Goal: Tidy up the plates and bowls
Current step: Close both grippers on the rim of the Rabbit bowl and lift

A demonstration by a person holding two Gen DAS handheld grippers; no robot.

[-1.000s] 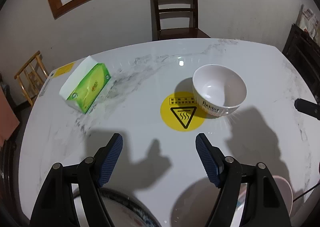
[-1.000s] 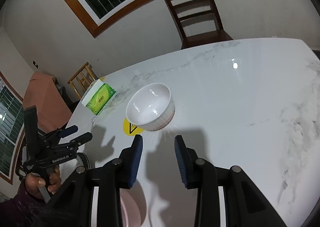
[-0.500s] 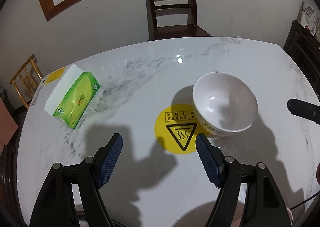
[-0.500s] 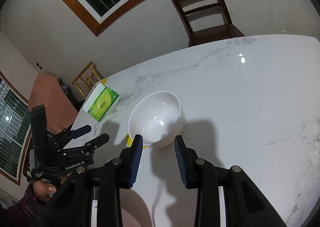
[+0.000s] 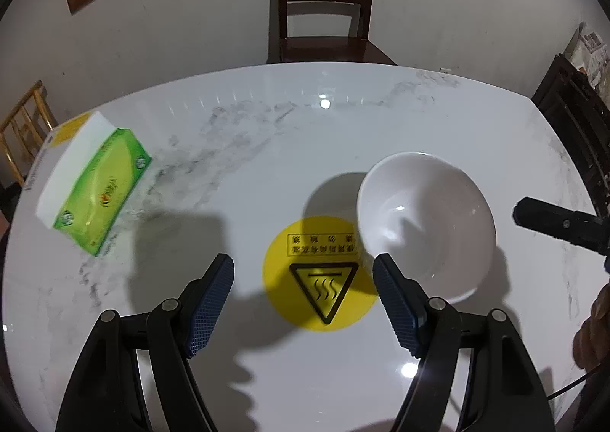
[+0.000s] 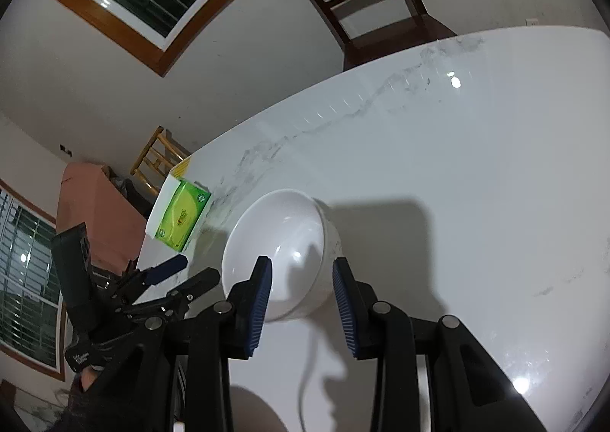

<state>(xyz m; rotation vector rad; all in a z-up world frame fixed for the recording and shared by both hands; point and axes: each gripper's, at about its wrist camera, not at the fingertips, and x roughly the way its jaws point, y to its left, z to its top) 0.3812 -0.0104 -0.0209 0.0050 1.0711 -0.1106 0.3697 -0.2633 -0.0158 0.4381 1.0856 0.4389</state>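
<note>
Sitting on the marble table (image 5: 305, 134), partly over a yellow sticker (image 5: 324, 275), the bowl (image 5: 427, 222) has its near rim between the right gripper (image 6: 301, 291)'s parted, perhaps not touching fingers, while the left gripper (image 5: 303, 279) gapes wide nearby, a tissue box (image 5: 99, 191) well apart.

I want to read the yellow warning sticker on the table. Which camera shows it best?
The left wrist view: the yellow warning sticker lies nearly whole between the open left gripper's fingers, only its right edge under the white bowl. In the right wrist view the bowl hides it.
</note>
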